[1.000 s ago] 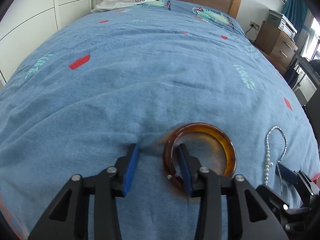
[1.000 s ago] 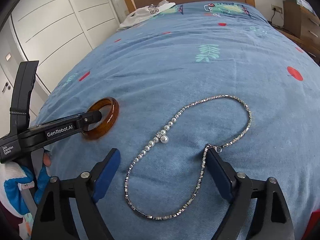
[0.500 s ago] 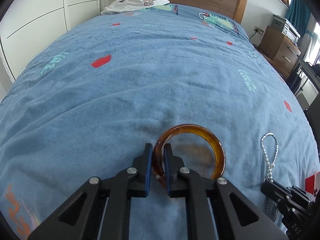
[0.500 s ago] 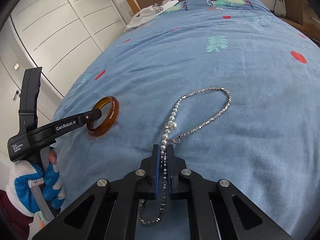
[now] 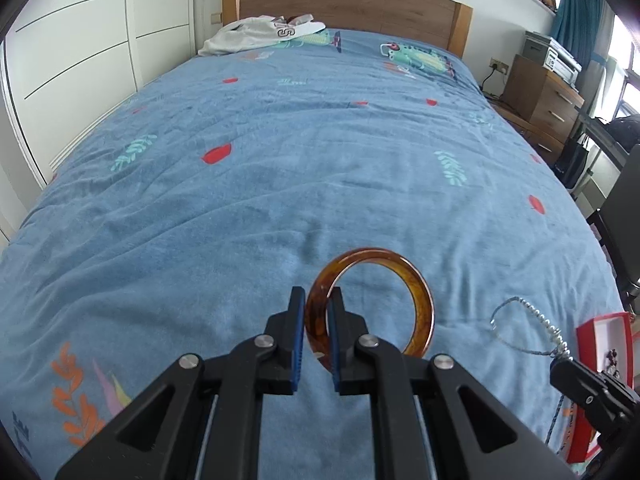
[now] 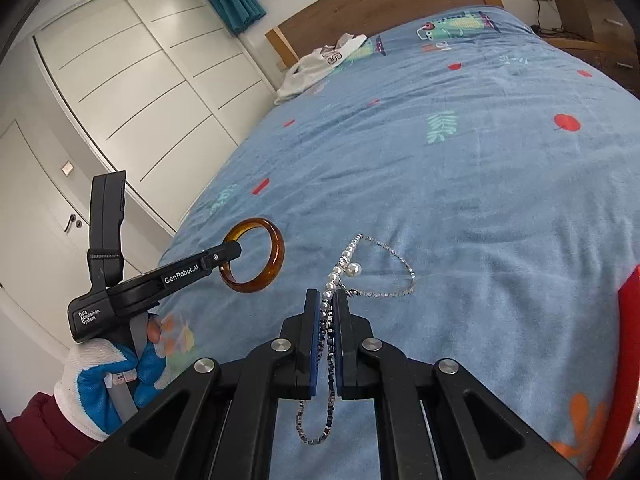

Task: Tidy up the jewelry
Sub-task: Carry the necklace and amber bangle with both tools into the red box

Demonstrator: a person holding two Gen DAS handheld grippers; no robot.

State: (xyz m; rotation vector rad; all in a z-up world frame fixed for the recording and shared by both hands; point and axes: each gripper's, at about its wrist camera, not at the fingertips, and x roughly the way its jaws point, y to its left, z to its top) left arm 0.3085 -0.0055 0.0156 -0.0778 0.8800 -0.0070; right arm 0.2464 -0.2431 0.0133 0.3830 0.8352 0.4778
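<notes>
An amber bangle point(image 5: 416, 304) hangs above the blue bedspread, and my left gripper point(image 5: 317, 298) is shut on its near rim. From the right wrist view the bangle point(image 6: 272, 256) is held up at the left by the left gripper point(image 6: 231, 255), in a gloved hand point(image 6: 116, 376). My right gripper point(image 6: 327, 300) is shut on a silver chain necklace with pearls point(image 6: 372, 276); one loop rises ahead of the pads and another dangles below them. In the left wrist view the necklace point(image 5: 532, 320) hangs at the right from the right gripper point(image 5: 560, 362).
A red jewelry box point(image 5: 606, 344) lies open at the near right edge of the bed; its red wall point(image 6: 628, 344) fills the right wrist view's right side. A white garment point(image 5: 260, 34) lies by the wooden headboard. White wardrobes stand left, a wooden dresser point(image 5: 540, 100) right.
Both grippers went from open to shut: the left on the bangle's rim, the right on the necklace. Both have since risen, lifting the bangle and most of the necklace off the bedspread.
</notes>
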